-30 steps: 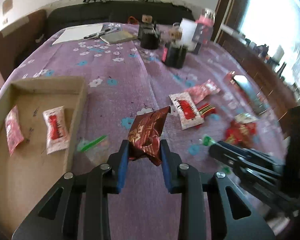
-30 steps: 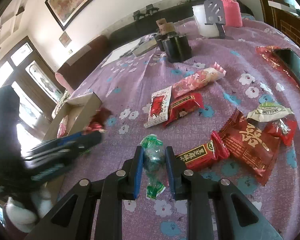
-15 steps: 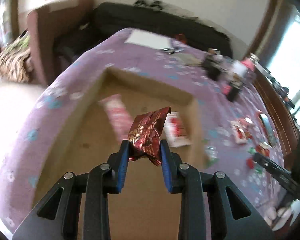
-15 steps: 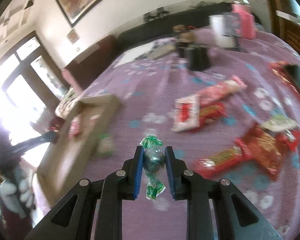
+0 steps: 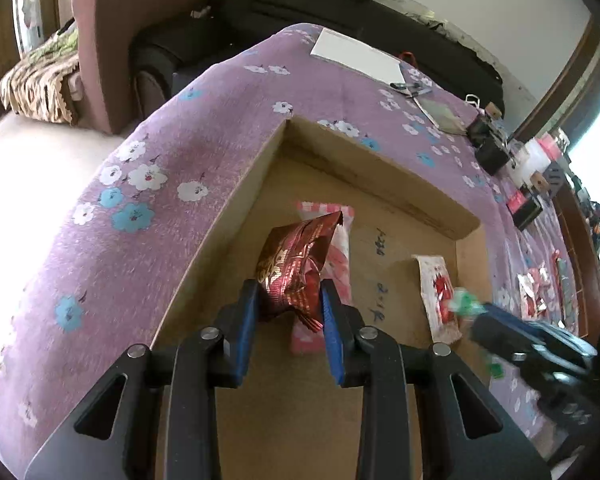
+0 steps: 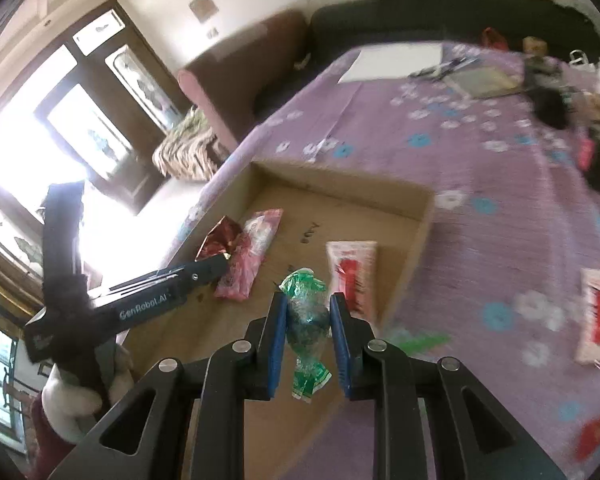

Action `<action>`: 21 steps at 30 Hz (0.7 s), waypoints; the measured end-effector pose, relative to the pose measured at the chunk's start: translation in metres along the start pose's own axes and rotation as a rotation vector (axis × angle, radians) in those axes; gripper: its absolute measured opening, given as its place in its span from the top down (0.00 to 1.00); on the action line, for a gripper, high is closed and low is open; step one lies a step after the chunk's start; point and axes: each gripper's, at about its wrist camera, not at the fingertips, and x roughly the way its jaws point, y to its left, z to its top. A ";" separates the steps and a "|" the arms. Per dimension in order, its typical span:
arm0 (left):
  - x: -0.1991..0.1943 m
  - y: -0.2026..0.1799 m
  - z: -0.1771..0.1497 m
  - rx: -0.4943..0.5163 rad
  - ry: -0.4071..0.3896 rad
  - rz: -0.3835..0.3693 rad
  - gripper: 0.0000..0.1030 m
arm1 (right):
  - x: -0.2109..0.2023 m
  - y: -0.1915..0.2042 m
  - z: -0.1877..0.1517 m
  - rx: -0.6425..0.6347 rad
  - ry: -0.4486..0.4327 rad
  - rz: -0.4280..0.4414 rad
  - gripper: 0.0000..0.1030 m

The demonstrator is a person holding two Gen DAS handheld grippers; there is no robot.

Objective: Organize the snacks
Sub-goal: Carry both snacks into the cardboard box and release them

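My left gripper (image 5: 290,302) is shut on a dark red snack packet (image 5: 296,264) and holds it above the open cardboard box (image 5: 364,168). My right gripper (image 6: 308,322) is shut on a green wrapped candy (image 6: 306,312) and holds it over the box's near right part (image 6: 416,248). In the box lie a pink packet (image 6: 252,256) and a white-and-red packet (image 6: 354,272). The left gripper also shows in the right wrist view (image 6: 216,262), beside the pink packet. The right gripper with the candy shows blurred in the left wrist view (image 5: 476,316).
The box sits on a purple flowered tablecloth (image 5: 172,160) near the table's left edge. Loose red and white packets (image 6: 598,312) lie on the cloth to the right. Black cups, bottles and papers (image 5: 360,56) stand at the far end. A sofa (image 5: 140,20) stands beyond.
Both grippers have moved left from the loose snacks to above the box, each still holding its snack. The right gripper now hangs over the box's right part.
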 end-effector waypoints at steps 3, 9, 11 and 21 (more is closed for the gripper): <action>0.000 0.004 0.004 -0.018 -0.003 -0.008 0.72 | 0.027 0.005 0.008 0.007 0.035 -0.005 0.79; -0.004 0.016 0.005 -0.059 -0.003 -0.066 0.59 | 0.044 0.005 0.016 0.020 0.043 0.001 0.74; -0.010 0.016 0.005 -0.065 -0.020 -0.071 0.59 | 0.039 0.005 0.017 0.021 0.034 0.014 0.68; -0.054 0.010 -0.017 -0.083 -0.102 -0.119 0.47 | -0.041 -0.045 -0.005 0.047 -0.093 -0.112 0.62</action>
